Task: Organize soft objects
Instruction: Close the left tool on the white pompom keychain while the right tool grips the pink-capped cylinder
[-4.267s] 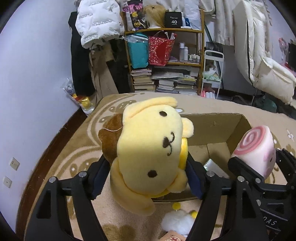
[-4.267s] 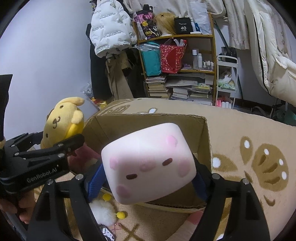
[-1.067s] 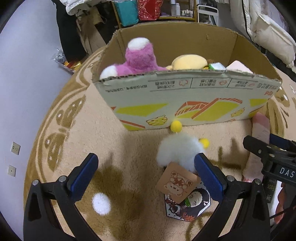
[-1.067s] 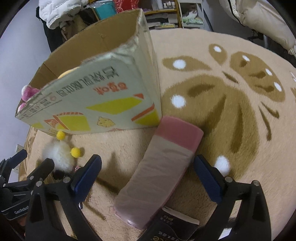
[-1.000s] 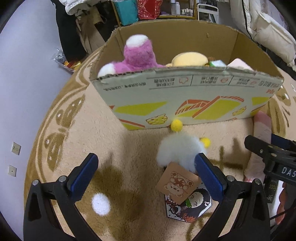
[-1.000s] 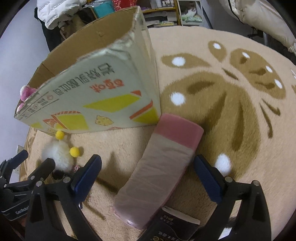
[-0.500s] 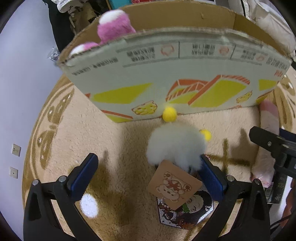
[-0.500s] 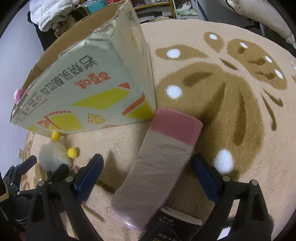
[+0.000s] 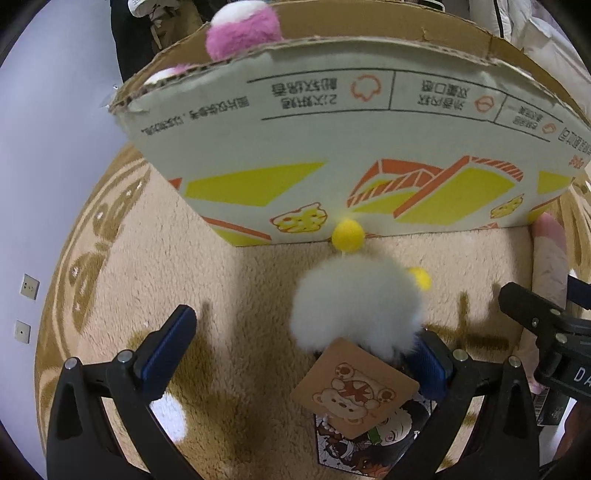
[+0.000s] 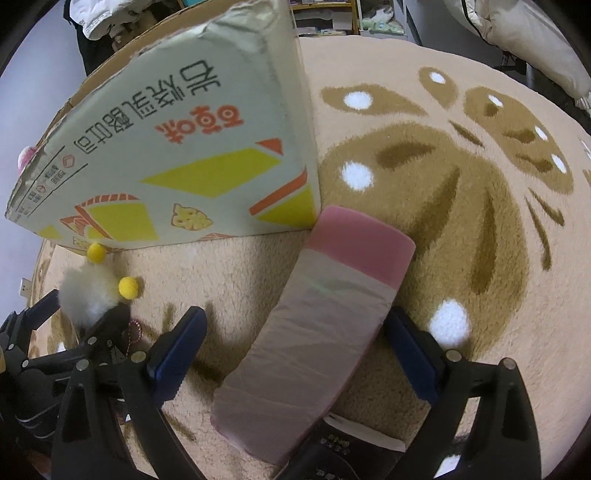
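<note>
Two soft items remain: white pom-pom plush (image 9: 356, 301), light, compressible; pink wrapped cushion (image 10: 321, 328), slippery film, best gripped mid-length. Left gripper (image 9: 299, 356) and right gripper (image 10: 295, 354) both spread wide, empty.

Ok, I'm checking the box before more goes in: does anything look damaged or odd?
Yes. The cardboard box has a ragged, torn top edge, worst at its left corner, and its print reads upside down. A pink plush pokes above the rim. Nothing looks spilled.
</note>
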